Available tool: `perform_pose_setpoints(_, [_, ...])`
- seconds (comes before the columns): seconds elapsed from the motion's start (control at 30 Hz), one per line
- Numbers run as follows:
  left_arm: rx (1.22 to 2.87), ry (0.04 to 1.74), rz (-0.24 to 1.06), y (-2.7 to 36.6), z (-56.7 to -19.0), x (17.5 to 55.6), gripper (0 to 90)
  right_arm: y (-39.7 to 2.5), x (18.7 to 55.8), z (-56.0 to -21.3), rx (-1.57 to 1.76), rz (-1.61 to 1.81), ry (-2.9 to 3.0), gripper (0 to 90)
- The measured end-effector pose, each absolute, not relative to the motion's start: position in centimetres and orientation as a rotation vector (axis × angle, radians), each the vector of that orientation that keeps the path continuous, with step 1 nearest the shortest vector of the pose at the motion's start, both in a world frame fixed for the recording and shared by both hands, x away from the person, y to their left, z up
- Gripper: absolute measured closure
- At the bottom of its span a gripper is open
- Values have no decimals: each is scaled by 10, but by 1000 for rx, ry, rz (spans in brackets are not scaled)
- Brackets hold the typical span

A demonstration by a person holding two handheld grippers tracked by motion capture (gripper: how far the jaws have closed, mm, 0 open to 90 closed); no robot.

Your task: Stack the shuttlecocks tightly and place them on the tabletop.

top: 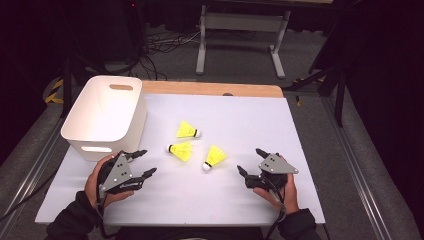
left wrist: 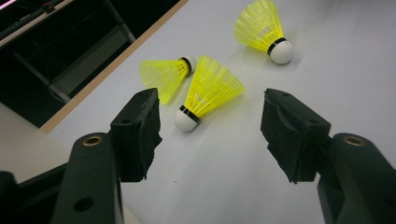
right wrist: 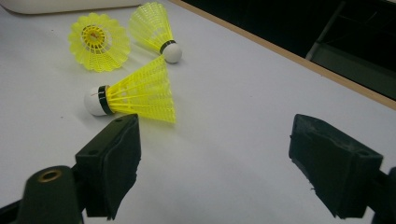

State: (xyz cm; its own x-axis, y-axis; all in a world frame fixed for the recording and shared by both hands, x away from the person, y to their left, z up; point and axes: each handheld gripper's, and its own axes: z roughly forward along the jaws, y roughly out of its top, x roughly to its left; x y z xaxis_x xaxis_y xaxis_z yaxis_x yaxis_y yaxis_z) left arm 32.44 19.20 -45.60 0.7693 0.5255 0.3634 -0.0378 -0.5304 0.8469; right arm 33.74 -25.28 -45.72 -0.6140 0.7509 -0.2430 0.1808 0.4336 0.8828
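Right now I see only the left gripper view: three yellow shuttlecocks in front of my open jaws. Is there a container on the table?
Observer: Yes. A white bin stands at the table's far left corner, just beyond the left gripper.
Operator: And where is the other gripper?
Observer: The right gripper is open too, held to the right of the shuttlecocks, with its jaws pointing toward them.
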Motion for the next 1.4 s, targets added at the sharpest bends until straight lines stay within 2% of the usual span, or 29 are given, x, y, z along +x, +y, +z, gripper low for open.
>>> perform_pose_setpoints(0.77, [1978,495,670,234,-481,308,157,-250,338,-458,779,1155,2070,162])
perform_pose_setpoints(1.4, [1920,592,636,268,-488,300,80,-240,334,-444,728,1215,2101,176])
